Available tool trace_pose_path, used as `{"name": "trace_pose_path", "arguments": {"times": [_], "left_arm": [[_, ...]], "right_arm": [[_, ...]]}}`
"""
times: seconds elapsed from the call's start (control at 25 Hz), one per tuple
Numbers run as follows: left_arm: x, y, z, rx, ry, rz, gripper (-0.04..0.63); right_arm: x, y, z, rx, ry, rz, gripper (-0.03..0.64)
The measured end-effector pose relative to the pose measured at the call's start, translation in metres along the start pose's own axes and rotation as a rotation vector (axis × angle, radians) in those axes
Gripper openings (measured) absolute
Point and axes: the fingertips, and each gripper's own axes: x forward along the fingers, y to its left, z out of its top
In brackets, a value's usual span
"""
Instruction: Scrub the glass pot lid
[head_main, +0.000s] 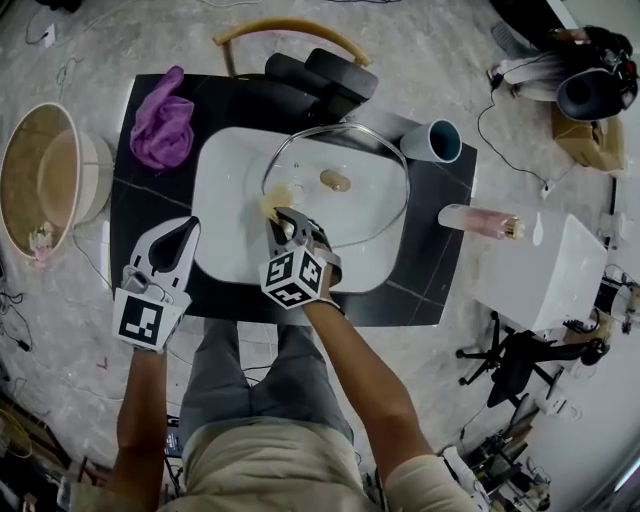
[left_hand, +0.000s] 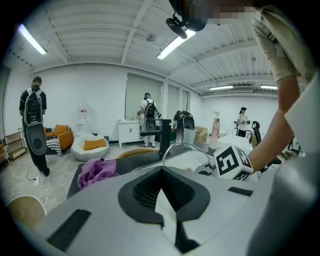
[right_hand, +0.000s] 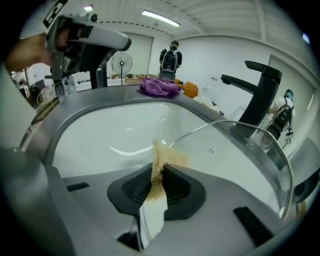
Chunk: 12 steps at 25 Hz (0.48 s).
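- Right tool (head_main: 284, 224), centre frame: jaws clamped on a tan sponge (right_hand: 161, 159) that touches the lid (head_main: 345, 205).
- Lid lies in the sink (head_main: 225, 215), centre.
- Left tool (head_main: 178, 240), lower left: jaws together, empty.

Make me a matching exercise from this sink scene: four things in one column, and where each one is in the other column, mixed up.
Things
1. purple cloth
2. glass lid
3. sponge
4. pink bottle

Places
A. lying on its side, to the right of the sink
B. pinched in the jaws of the right gripper
C. resting in the white sink
D. bunched on the far left corner of the black counter

Pairs: 1-D, 2-C, 3-B, 4-A.
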Motion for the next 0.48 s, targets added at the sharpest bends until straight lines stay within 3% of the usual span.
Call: {"name": "trace_pose_path", "arguments": {"times": [0.16,0.48], "left_arm": [[-0.0016,0.0023,-0.0017,-0.005,-0.003,0.003,0.014],[-0.0021,0.0041,-0.0041,-0.009,0.000,0.004,0.014]], "right_arm": [[0.0043,0.0058,0.0068,0.050,0.010,0.010,0.060],[0.0013,0.0039,0.0047,0.052,0.021,0.014,0.060]]}}
